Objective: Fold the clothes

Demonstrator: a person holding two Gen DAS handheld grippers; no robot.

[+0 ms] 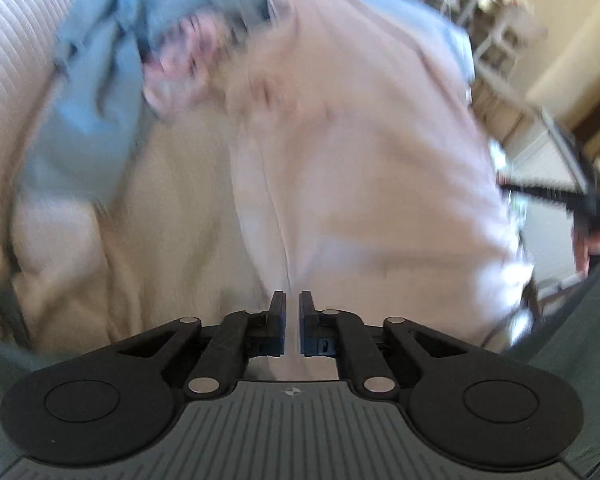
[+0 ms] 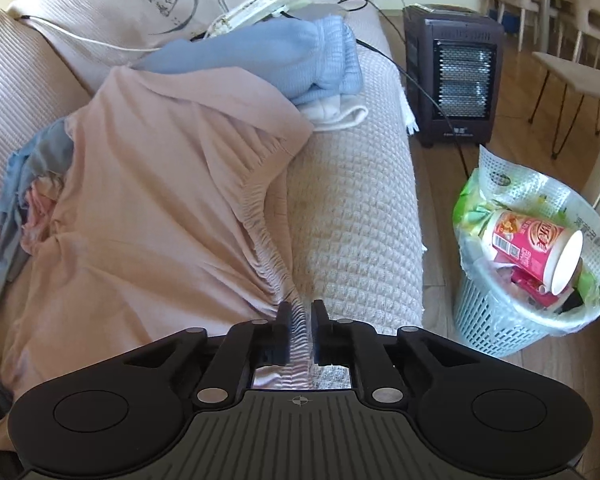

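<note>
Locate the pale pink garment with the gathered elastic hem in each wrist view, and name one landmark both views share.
Left wrist: pale pink garment, blurred, fills centre and right.
Right wrist: it lies centre-left, its hem running down between the right tongs.
Shared landmark: the crumpled blue garment.

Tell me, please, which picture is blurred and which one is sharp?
Left wrist view: motion blur smears the pink garment and the blue clothes; only the left gripper is sharp. Right wrist view: sharp, with fisheye bending at the edges.
</note>
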